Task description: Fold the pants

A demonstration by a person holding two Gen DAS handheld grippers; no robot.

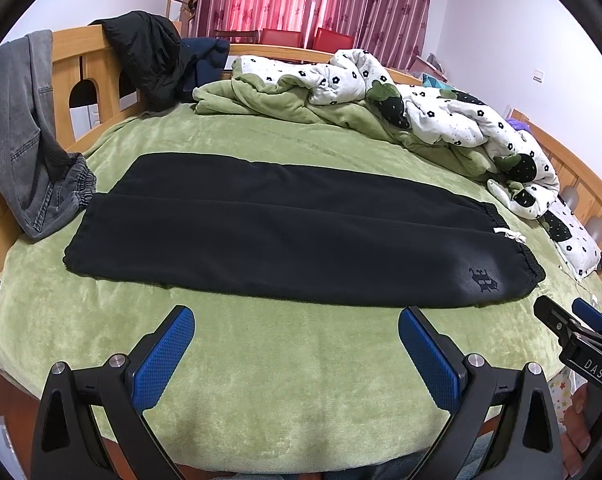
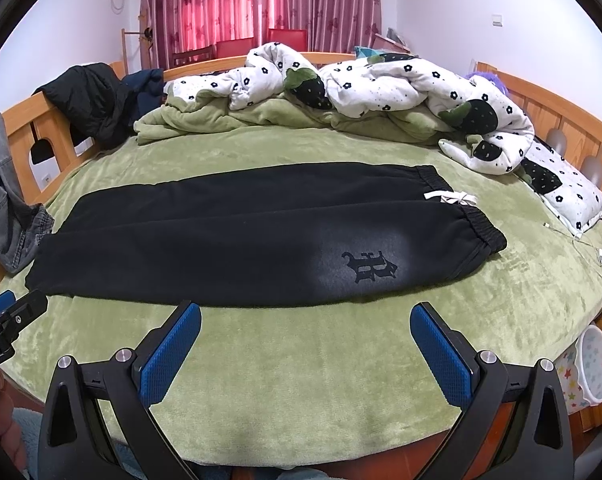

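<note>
Black sweatpants (image 1: 285, 232) lie flat on the green bed cover (image 1: 285, 360), legs side by side, cuffs to the left, elastic waistband with white drawstring (image 1: 509, 234) to the right. They also show in the right wrist view (image 2: 237, 236), with a dark logo (image 2: 371, 266) near the waistband. My left gripper (image 1: 297, 332) is open and empty, hovering just in front of the pants' near edge. My right gripper (image 2: 305, 330) is open and empty, also in front of the near edge, toward the waistband end. Each gripper shows at the other's frame edge.
A rumpled white flowered quilt (image 2: 381, 84) and green blanket lie at the far side. Grey jeans (image 1: 21, 140) and a black jacket (image 1: 149, 56) hang on the wooden bed rail at left. A white charging cable (image 2: 593, 252) lies at right.
</note>
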